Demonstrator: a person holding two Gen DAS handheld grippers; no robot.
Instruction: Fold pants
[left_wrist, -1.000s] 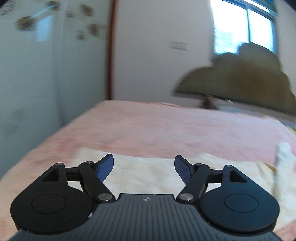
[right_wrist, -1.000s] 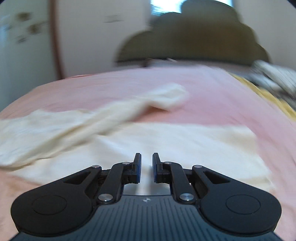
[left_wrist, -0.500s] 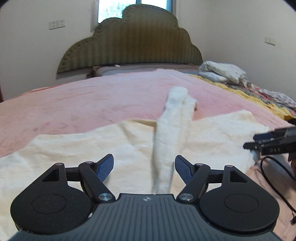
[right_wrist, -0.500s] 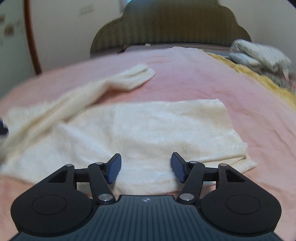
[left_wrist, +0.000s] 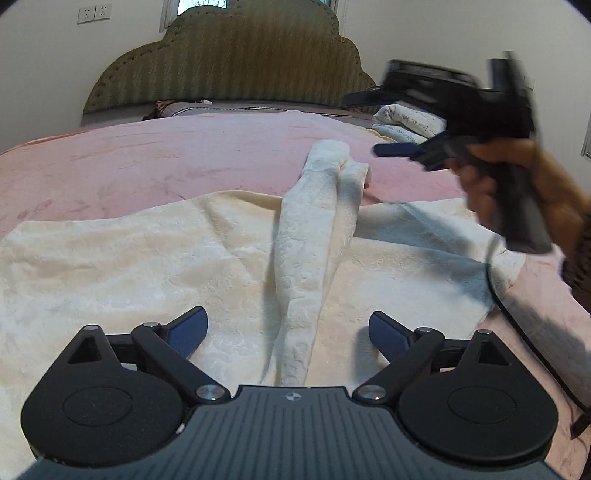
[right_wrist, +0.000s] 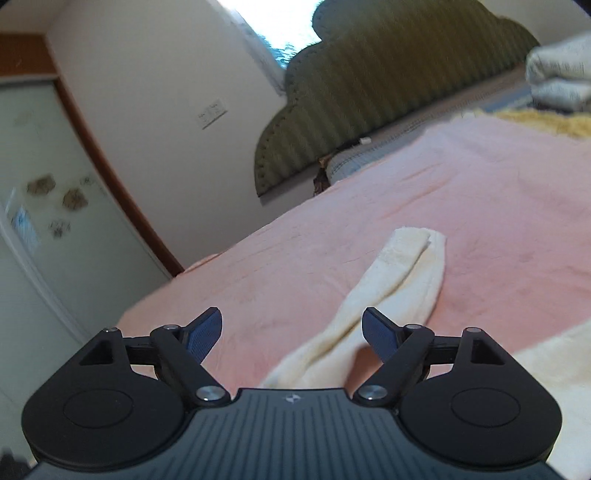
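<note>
Cream pants (left_wrist: 207, 266); right gripper (right_wrist: 291, 332) raised, seemingly tilted.

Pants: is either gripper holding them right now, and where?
No. The left gripper is open over the pants, and the right gripper is open in the air. Nothing is held.

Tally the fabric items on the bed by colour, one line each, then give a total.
Cream: 1, the pants spread on the blanket, one leg lying over them toward the headboard.
Pink: 1, the blanket covering the bed.
White: 1, the folded bedding near the headboard.
Yellow: 1, the cover along the far right edge.
Total: 4
</note>
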